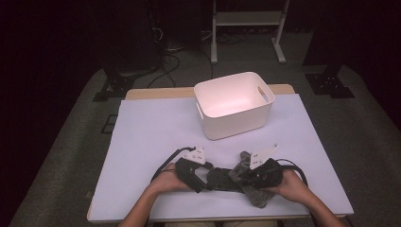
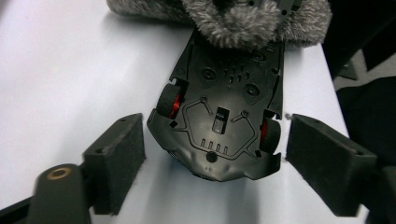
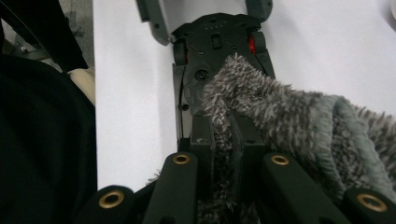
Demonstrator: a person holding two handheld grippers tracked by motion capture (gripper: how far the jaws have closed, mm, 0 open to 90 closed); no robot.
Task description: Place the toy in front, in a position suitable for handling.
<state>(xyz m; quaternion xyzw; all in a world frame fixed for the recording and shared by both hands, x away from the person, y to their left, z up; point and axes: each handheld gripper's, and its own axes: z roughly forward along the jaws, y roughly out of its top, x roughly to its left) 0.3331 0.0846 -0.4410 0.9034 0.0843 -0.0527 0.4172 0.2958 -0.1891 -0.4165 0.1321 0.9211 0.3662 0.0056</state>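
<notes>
1. Open white table cover [image 1: 151,132] lies left of and beyond the hands, free for passing.
2. A white bin [image 1: 235,105] stands at the far centre, blocking that path.
3. Between the grippers, an upturned toy car [image 1: 218,179] and fuzzy grey cloth [image 1: 248,177] fill the near edge.

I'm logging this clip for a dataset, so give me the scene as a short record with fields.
work: wiping an upturned toy car with a fuzzy grey cloth
left claw: jaws beside the car's end, pads not clearly pressing
right claw: shut on the cloth, over the car
bin: white, empty, behind the hands
surface: white table cover
</notes>
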